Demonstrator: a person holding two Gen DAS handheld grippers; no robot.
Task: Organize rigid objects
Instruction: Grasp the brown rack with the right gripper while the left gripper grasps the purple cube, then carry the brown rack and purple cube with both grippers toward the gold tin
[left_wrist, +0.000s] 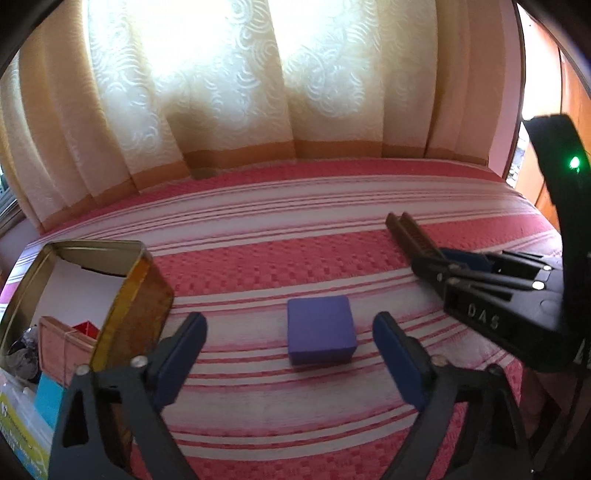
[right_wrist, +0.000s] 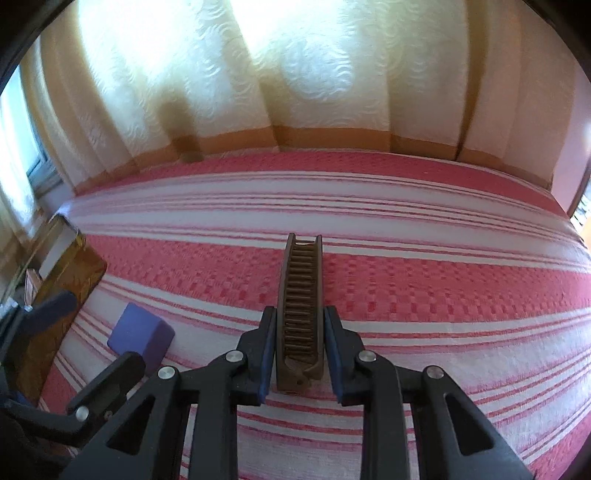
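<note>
Through the left wrist camera I see my left gripper hanging over the red-and-white striped bedspread, its blue pads spread wide with nothing pressed between them. The purple block lies flat on the bedspread, in the gap between the two pads and a little beyond their tips, touching neither. Left of the block, near it, stands an open gold tin at the bedspread's edge; over that edge, left of the tin, I make out a pink box and some clutter (too blurred to tell apart). To the right of the block, well apart from it, my right gripper reaches in, pinching a brown comb-like piece that sticks out past its tips. A cream curtain hangs behind the far side of the bedspread.

Through the right wrist camera, my right gripper is clamped on the brown comb-like piece, both blue pads against its long sides near its close end, the rest pointing away over the bedspread. The purple block lies left of the piece, apart from it. One blue pad of my left gripper shows just left of the block, and the gold tin lies beyond that.
</note>
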